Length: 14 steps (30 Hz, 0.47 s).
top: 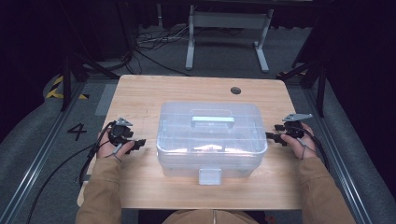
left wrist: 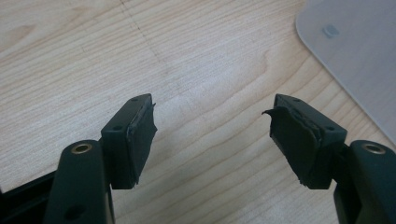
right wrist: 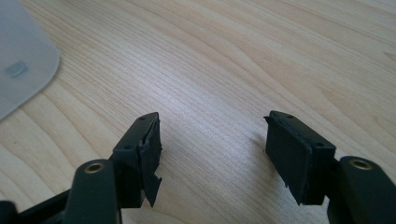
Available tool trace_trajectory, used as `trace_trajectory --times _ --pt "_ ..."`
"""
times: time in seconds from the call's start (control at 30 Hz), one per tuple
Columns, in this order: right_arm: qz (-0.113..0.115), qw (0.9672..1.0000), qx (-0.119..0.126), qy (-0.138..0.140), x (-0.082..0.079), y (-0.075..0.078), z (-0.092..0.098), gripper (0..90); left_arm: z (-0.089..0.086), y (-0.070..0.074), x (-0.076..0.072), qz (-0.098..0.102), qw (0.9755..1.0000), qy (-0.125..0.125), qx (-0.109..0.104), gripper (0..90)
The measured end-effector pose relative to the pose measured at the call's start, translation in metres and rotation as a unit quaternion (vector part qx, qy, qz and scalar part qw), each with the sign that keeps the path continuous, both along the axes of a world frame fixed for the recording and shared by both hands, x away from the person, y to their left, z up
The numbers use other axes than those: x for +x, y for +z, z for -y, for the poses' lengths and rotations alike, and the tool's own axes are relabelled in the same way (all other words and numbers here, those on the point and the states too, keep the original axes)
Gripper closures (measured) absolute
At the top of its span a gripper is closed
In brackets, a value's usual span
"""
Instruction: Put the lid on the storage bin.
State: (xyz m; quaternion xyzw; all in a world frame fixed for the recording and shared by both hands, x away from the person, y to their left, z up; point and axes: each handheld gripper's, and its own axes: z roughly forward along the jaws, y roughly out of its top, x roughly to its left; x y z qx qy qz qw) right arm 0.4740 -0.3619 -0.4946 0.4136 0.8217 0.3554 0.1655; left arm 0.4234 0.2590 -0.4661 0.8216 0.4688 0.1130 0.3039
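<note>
Flanking the clear plastic storage box (top: 211,140) that sits closed at the middle of the table (top: 140,93), the left hand-held gripper (top: 138,143) and right hand-held gripper (top: 272,136) both gape empty, so handling seems not yet begun.

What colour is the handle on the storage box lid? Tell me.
Pale mint green, set in the clear plastic box's lid; the handle shows best in the high view.

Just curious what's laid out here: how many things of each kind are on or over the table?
Clear box: 1
Grippers, left and right, both open and empty: 2
Total: 3, on one wooden table.
</note>
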Motion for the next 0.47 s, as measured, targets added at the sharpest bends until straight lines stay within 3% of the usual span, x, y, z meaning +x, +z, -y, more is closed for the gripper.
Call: trace_trajectory --times 0.17,0.47 --pt "0.002 1.0000 -0.004 0.003 0.0001 -0.0004 -0.0012 33.0 0.0006 -0.0010 0.0004 -0.010 0.9999 -0.001 0.006 31.0" --pt "0.005 1.0000 -0.003 0.000 0.0000 0.0020 -0.0012 33.8 -0.0003 -0.0008 0.0008 -0.008 0.9999 -0.001 0.005 30.6"
